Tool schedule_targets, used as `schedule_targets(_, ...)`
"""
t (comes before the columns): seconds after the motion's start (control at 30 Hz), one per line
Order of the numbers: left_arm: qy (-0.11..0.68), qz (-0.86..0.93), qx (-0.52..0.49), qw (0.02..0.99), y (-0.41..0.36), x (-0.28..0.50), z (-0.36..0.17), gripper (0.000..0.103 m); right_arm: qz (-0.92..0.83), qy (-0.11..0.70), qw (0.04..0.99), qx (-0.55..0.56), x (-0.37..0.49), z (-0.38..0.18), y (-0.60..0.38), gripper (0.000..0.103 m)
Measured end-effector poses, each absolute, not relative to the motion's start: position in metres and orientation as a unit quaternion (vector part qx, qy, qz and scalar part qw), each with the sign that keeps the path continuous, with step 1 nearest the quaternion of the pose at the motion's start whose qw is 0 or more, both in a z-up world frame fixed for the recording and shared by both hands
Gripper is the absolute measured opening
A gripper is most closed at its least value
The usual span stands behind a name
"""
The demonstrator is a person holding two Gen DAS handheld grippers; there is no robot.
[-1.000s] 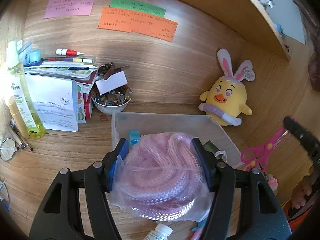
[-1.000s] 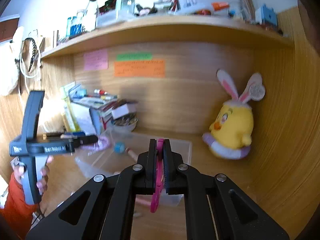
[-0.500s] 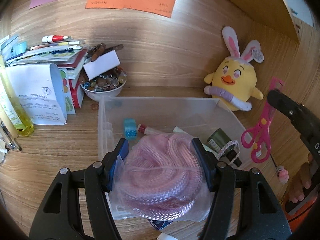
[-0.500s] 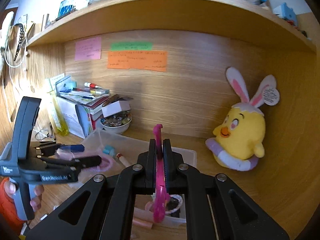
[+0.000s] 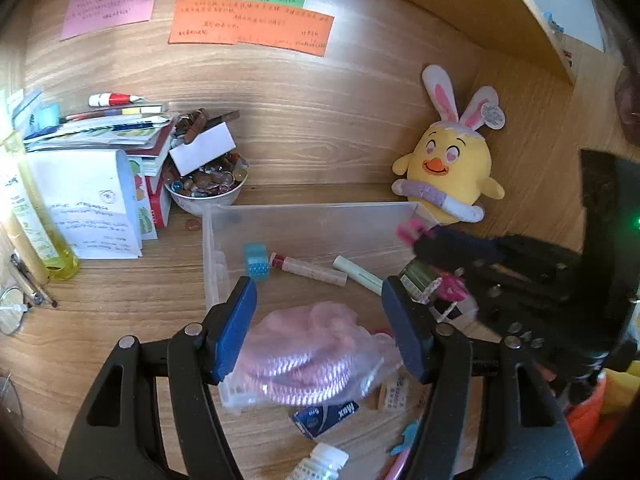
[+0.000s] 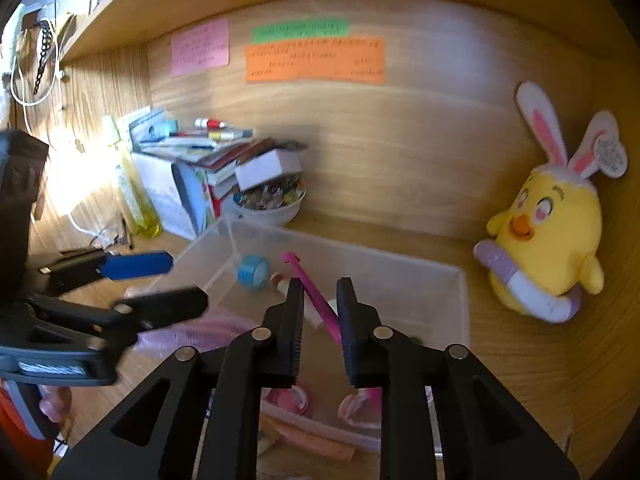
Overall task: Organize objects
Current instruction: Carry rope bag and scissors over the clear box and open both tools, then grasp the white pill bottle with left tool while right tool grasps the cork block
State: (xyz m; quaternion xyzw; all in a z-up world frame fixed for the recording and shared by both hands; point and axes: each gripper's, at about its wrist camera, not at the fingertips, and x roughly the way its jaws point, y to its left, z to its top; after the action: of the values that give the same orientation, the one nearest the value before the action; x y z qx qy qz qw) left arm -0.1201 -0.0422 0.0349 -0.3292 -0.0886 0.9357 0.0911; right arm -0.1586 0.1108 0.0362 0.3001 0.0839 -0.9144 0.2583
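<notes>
A clear plastic bin (image 5: 308, 220) (image 6: 400, 276) stands on the wooden desk. My left gripper (image 5: 320, 304) is open above it; the bagged coil of pink rope (image 5: 304, 360) lies loose in the bin between and below the jaws. My right gripper (image 6: 318, 300) is open over the bin's right part; the pink scissors (image 6: 316, 292) slant between its jaws, tip up, handles low in the bin, and I cannot tell if they touch the pads. The bin also holds a blue cube (image 5: 256, 266), two tubes (image 5: 308, 270) and a dark packet (image 5: 418, 276).
A yellow bunny-eared plush (image 5: 448, 164) (image 6: 548, 232) sits at the back right. A bowl of stones (image 5: 204, 188), stacked books (image 5: 100, 184) and a yellow bottle (image 5: 36, 224) stand at the left. Small items (image 5: 324, 416) lie on the desk in front of the bin.
My left gripper has opened and the bagged rope has dropped into the bin. My right gripper has come down over the bin and opened around the scissors.
</notes>
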Motion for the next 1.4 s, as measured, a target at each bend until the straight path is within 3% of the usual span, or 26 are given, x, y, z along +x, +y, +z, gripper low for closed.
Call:
schedule_targets(0.33, -0.076, 0.936, -0.337, 0.064, -0.051, -0.092, 0.028, 0.081, -0.891, 0.078, 0.267, 0.359, -0.159, 0.004, 0.108, 0.025)
schedule_targets(0.5, -0.071, 0.935, -0.343, 0.054, -0.054, -0.081, 0.025, 0.083, -0.892, 0.074, 0.269, 0.354, -0.148, 0.007, 0.114, 0.048)
schedule_targets(0.67, -0.07, 0.934, -0.348, 0.048, -0.055, -0.07, 0.023, 0.092, -0.9, 0.067, 0.271, 0.335, -0.128, 0.018, 0.127, 0.068)
schedule_targets(1.1, -0.037, 0.906, -0.416, 0.073, -0.035, -0.056, -0.028, 0.094, -0.892, 0.072, 0.245, 0.374, -0.095, -0.015, 0.156, 0.073)
schedule_targets(1.2, -0.032, 0.901, -0.425, 0.076, -0.032, -0.054, -0.038, 0.091, -0.883, 0.071, 0.242, 0.396, -0.098, -0.028, 0.155, 0.073)
schedule_targets(1.4, -0.026, 0.897, -0.435, 0.077, -0.035, -0.051, -0.048, 0.065, -0.869, 0.062, 0.269, 0.412, -0.104, -0.039, 0.136, 0.073)
